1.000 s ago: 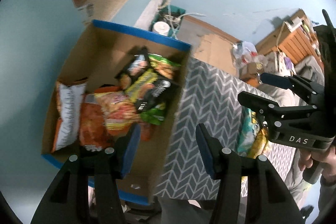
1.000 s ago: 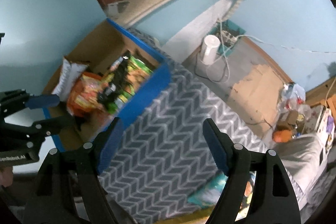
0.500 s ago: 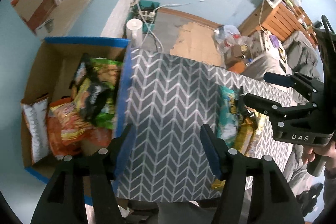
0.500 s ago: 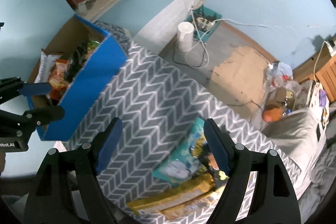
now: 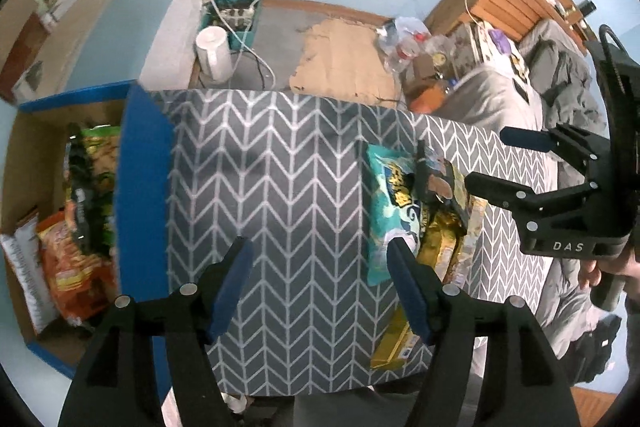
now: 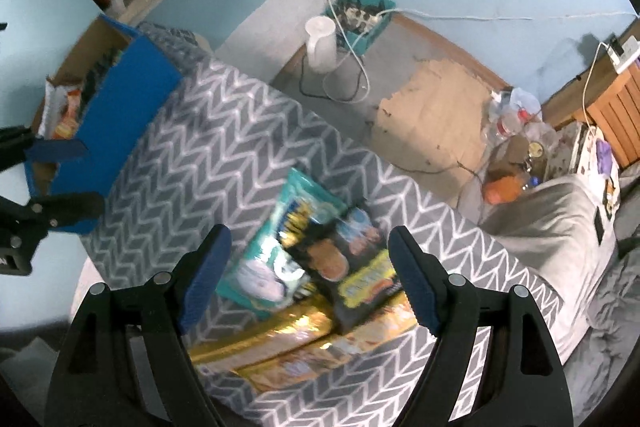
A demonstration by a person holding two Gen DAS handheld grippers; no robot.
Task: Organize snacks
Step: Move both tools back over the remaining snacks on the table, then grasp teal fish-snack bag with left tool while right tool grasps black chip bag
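On the tabletop [image 5: 280, 163], which is covered with a grey chevron-patterned cloth, a small pile of snack packets lies toward its right end. Teal packet [image 5: 390, 211] lies flat at the left of the pile; a dark packet [image 5: 438, 183] overlaps its right edge, and a gold packet [image 5: 440, 247] and a yellow packet [image 6: 304, 363] lie partly under both. Left claw [image 5: 320, 283]: released, its blue-padded fingers spread wide above bare cloth just left of the pile, gripping nothing; the right-hand pad stands in front of the teal packet's lower corner, though contact cannot be judged. Right claw [image 6: 308, 279]: released, fingers spread wide over the pile, with the teal and dark packets framed between the pads and neither visibly touched. In the left wrist view the right claw appears at the right edge, hanging above the pile's far side. Cardboard box [image 5: 140, 163] with blue-taped rim: stands against the tabletop's left end, well apart from the pile, and holds several packets, among them an orange bag [image 5: 68, 267], a green bag [image 5: 98, 155] and a white bag [image 5: 24, 263]. The right wrist view is somewhat blurred.
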